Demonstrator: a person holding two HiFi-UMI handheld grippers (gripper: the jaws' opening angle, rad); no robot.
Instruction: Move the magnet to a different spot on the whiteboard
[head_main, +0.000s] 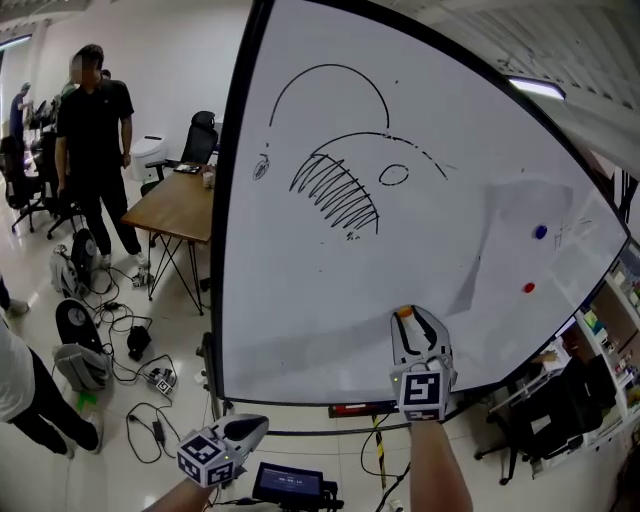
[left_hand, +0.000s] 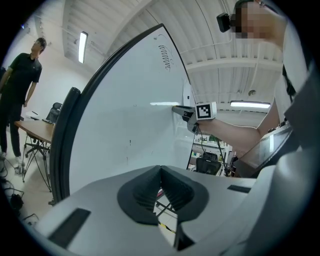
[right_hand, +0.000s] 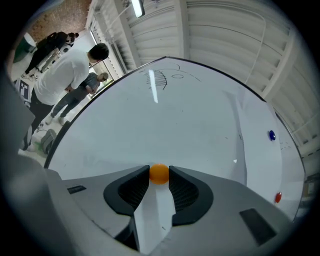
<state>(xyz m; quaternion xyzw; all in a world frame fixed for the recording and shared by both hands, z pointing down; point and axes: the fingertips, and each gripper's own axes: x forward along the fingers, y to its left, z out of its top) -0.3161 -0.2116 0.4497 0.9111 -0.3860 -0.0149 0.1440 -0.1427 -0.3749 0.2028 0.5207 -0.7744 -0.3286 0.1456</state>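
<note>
A large whiteboard with a black marker drawing stands in front of me. My right gripper is shut on a small orange magnet, held at the jaw tips close to the board's lower part; the magnet shows pinched between both pads in the right gripper view. A blue magnet and a red magnet sit on the board's right side. My left gripper hangs low, below the board's bottom edge, its jaws shut with nothing between them.
A person in black stands at the left beside a wooden table. Cables and bags lie on the floor. Shelves and a chair stand at the right. A small screen sits below the board.
</note>
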